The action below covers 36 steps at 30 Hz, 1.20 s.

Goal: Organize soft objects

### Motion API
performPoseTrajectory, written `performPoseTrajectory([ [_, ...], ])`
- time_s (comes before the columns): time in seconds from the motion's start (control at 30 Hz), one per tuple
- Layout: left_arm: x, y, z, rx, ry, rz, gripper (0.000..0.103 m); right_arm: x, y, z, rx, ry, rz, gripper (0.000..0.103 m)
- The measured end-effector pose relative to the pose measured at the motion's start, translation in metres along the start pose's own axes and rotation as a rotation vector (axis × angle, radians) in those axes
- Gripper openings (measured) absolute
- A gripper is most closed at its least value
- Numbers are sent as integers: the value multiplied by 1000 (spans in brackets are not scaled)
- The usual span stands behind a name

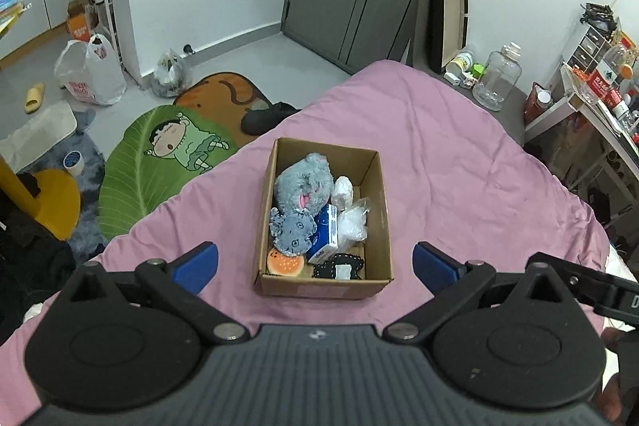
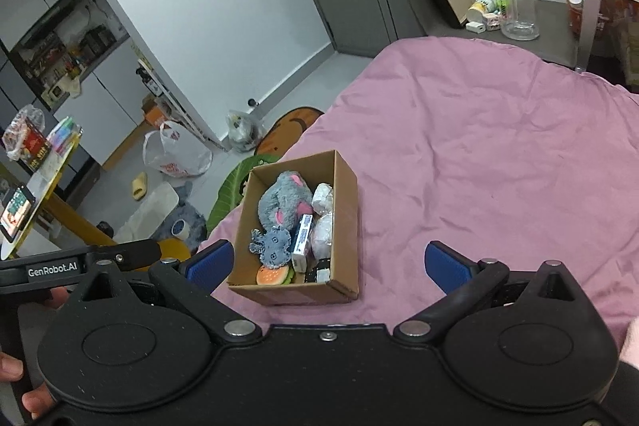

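An open cardboard box (image 1: 381, 202) (image 2: 346, 186) sits on the pink bedsheet (image 1: 459, 154) (image 2: 479, 130). Inside lie a large grey plush (image 1: 305, 180) (image 2: 283, 200), a small grey plush (image 1: 293, 228) (image 2: 273, 242), a burger-shaped squishy (image 1: 284, 262) (image 2: 273, 275), a blue and white tissue pack (image 1: 325, 232) (image 2: 302, 240), a black and white soft toy (image 1: 339, 266) (image 2: 318, 271) and crumpled clear wrappers (image 1: 351, 220) (image 2: 322, 224). My left gripper (image 1: 315, 264) hovers open just before the box's near wall, nothing between its fingers. My right gripper (image 2: 327, 266) is open too, empty, with the box between its left finger and centre.
Left of the bed the floor holds a leaf-shaped rug (image 1: 159, 154), an orange rug (image 1: 227, 94), a white plastic bag (image 1: 90, 70) (image 2: 177, 150), a slipper and a yellow round table (image 2: 36, 186). A clear jug (image 1: 497, 74) (image 2: 515, 4) and cluttered shelves stand beyond the bed's far right corner.
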<state>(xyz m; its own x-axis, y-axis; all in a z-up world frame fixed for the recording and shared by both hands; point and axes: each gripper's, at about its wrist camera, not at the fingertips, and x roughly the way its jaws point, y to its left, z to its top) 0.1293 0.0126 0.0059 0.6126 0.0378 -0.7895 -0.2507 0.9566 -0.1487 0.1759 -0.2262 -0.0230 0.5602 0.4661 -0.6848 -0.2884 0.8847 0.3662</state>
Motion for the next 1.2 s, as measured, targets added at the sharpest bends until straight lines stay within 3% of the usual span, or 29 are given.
performPoseTrajectory([
  [0.7, -73, 4, -60, 46, -116, -40, 103, -73, 13, -65, -45, -118, -73, 103],
  [1.2, -98, 3, -86, 76, -152, -20, 103, -102, 20, -89, -89, -118, -52, 103],
])
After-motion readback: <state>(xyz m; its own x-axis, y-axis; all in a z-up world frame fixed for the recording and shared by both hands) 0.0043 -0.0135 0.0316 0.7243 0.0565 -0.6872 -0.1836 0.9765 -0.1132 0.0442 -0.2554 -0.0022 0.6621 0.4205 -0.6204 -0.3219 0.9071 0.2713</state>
